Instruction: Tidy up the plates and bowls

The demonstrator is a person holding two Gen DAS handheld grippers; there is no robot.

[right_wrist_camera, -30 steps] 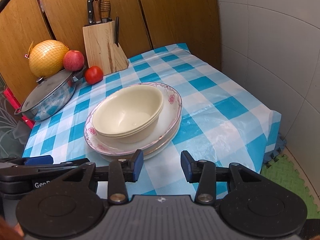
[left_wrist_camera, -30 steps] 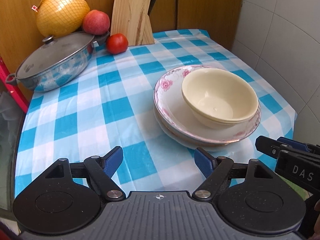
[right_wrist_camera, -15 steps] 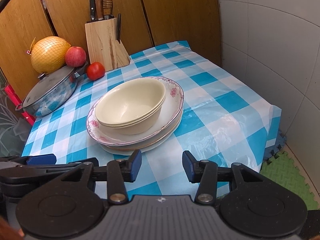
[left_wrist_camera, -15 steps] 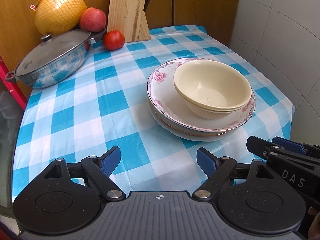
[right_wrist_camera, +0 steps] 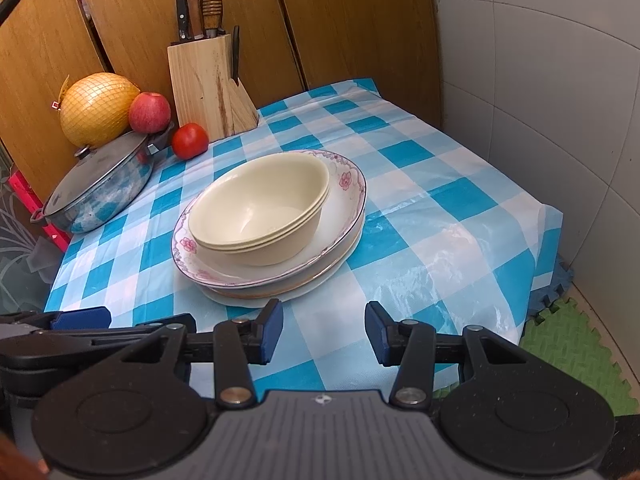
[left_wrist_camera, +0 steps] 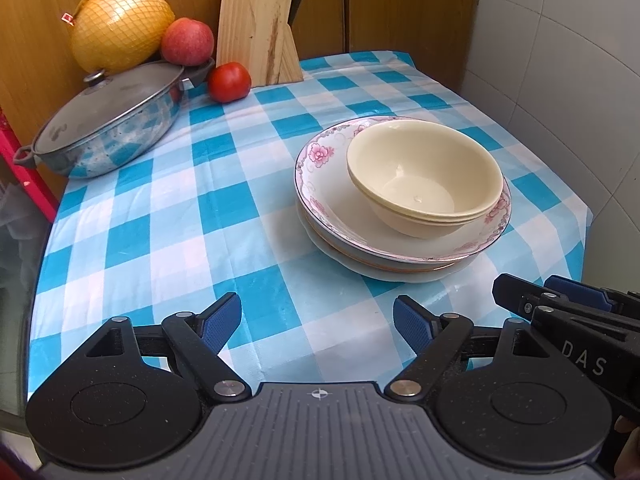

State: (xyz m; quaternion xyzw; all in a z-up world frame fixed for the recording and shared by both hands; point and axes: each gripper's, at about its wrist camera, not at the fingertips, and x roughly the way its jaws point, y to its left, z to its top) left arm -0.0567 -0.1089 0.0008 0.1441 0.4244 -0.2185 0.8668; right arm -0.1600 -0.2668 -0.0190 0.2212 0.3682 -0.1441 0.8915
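Note:
Nested cream bowls (left_wrist_camera: pixel 424 184) (right_wrist_camera: pixel 260 208) sit in a pink-flowered plate (left_wrist_camera: pixel 316 160) (right_wrist_camera: pixel 348 184), which tops a stack of plates on the blue checked tablecloth. My left gripper (left_wrist_camera: pixel 317 320) is open and empty, near the table's front edge, left of the stack. My right gripper (right_wrist_camera: pixel 324 330) is open and empty, in front of the stack. Each gripper shows at the edge of the other's view, the right one (left_wrist_camera: pixel 560 304) and the left one (right_wrist_camera: pixel 80 320).
A lidded steel pan (left_wrist_camera: pixel 108 120) (right_wrist_camera: pixel 96 184) sits at the back left, with a netted pomelo (left_wrist_camera: pixel 120 28), an apple (left_wrist_camera: pixel 187 41) and a tomato (left_wrist_camera: pixel 229 81) (right_wrist_camera: pixel 190 141) near it. A wooden knife block (left_wrist_camera: pixel 256 28) (right_wrist_camera: pixel 208 84) stands at the back. A tiled wall runs along the right.
Both grippers have drawn back a little from the stack, which now looks smaller and farther. The dishes have not moved. Both jaws stay open.

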